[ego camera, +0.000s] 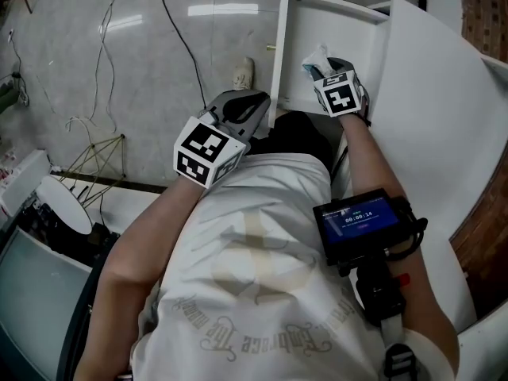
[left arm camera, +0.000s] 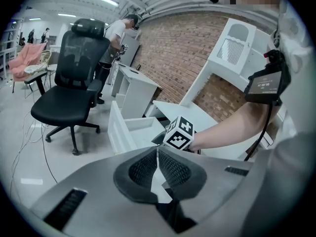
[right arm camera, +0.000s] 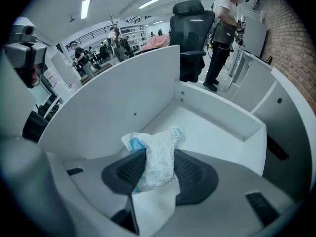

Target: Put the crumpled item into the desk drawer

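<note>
Closest to the head camera, a pale printed shirt point(ego camera: 254, 276) is filling the lower frame. A small lit screen point(ego camera: 357, 221) is sitting strapped on the right forearm, its print too small to read. Just beyond, the left gripper point(left arm camera: 158, 151) is hanging by the person's lap with its jaws pressed together at the tips and nothing between them. From above, its marker cube point(ego camera: 208, 151) is covering much of its body.

Further out, the right gripper point(right arm camera: 158, 166) is pointing steeply down and pinching the crumpled item point(right arm camera: 157, 154) between its pads. This is a white wad with blue print, bulging above the pads and trailing below them out of sight. It is hanging over the inside of the open desk drawer point(right arm camera: 217, 127) — whether it is touching the drawer floor cannot be told. The gripper body is cutting off the drawer's near end, and the head view is showing only a tuft of the wad.

Beyond the white desk point(ego camera: 432, 101), a black office chair point(right arm camera: 190, 28) and a standing person point(right arm camera: 224, 28) are showing, partly cropped by the lens edge.
</note>
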Tool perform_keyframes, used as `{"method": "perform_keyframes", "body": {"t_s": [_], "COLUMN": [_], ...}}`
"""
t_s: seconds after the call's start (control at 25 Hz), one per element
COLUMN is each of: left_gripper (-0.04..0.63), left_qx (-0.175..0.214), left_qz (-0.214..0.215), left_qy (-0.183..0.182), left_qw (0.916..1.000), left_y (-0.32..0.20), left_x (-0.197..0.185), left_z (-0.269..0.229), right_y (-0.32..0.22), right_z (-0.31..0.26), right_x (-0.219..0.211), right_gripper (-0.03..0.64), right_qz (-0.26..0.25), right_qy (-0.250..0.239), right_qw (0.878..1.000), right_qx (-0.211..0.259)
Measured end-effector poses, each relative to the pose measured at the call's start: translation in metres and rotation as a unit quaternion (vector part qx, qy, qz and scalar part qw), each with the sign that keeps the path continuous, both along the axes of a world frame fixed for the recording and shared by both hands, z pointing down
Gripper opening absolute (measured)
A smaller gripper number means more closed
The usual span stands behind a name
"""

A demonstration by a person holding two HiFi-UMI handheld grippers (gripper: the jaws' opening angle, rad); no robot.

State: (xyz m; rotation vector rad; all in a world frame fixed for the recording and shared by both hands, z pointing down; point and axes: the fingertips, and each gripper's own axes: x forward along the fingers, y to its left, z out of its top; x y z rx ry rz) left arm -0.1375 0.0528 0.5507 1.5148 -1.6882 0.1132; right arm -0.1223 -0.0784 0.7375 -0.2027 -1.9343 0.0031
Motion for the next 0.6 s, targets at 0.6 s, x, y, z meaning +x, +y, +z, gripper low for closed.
{"method": "perform_keyframes", "body": {"t_s": [0.6], "left_gripper": [0.029], "left_qx": [-0.010], "left_qz": [-0.031], "left_qy": [0.014], "left_qw": [0.9994], "left_y": [0.026], "left_x": [-0.013], "left_z": [0.026], "right_y": [-0.007], "right_z": [0.058], "right_x": [-0.026], "right_gripper": [0.196], "right_qz": [0.001], "right_qy": [0.022], "right_qw": [1.000], "right_qx": [0.017]}}
